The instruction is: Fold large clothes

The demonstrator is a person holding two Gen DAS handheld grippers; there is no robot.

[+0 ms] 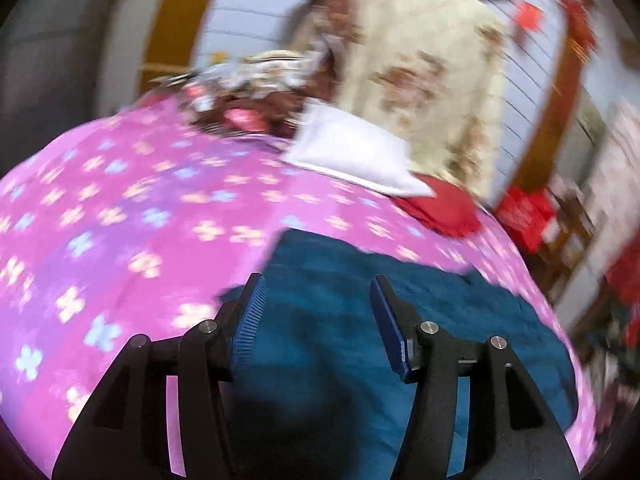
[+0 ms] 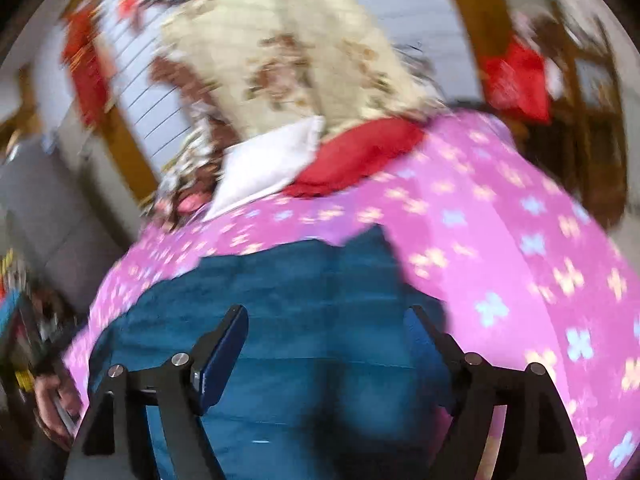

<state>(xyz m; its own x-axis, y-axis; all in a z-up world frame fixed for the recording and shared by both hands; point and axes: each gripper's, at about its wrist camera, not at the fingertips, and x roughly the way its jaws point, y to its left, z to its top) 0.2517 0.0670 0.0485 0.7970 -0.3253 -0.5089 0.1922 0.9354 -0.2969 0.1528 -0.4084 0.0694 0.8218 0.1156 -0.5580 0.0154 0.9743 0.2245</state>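
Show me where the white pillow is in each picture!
Left wrist view: the white pillow lies upper middle, on the pink flowered blanket.
Right wrist view: the white pillow lies upper left of middle.
Shared landmark: the red cushion beside its right end.

- Bed with pink flowered cover [image 1: 132, 216] lies under both grippers.
- Blue garment [image 1: 340, 280] spread directly ahead.
- White pillow [image 1: 352, 156] and red cushion [image 1: 444, 208] beyond it.
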